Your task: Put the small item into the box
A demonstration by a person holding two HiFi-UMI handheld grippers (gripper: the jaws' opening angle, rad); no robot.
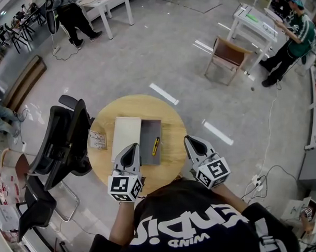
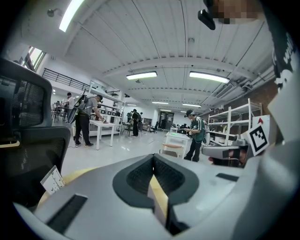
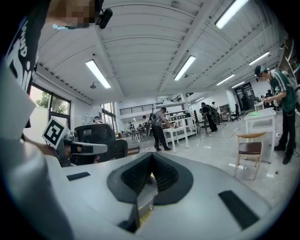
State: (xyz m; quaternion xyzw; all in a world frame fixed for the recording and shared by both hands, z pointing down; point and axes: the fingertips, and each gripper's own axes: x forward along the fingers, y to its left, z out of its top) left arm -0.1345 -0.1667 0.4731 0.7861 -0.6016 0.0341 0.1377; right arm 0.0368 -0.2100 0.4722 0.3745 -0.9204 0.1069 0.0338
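Could not name the small item (image 1: 155, 146) for certain: too small in the head view, made out only as a slim yellow-and-black stick. Found it lying on the dark grey half of the box (image 1: 149, 129), near that half's right edge, with a pale half lying flat just beside it on the left. Could not tell which half was lid and which was tray, nor how deep either was. Saw the near edge of the round wooden table (image 1: 172, 110) cut off by the person's dark shirt (image 1: 196, 218). In both gripper views, lost the box and the item altogether behind each gripper's own grey body. Caught only a sliver of tabletop, a printed card (image 1: 98, 139) and a black office chair (image 1: 63, 139) at the left side of the left gripper view.

Found the left gripper (image 1: 133, 147) pressed together, jaw tips meeting in a closed point with nothing pinched between. Placed it, from above, over the box's near edge by the seam between the two halves. Could not tell whether touching the box or held above it. Found the right gripper (image 1: 189, 139) likewise closed and empty, at the table's right rim, apart from the box and the item to its left.
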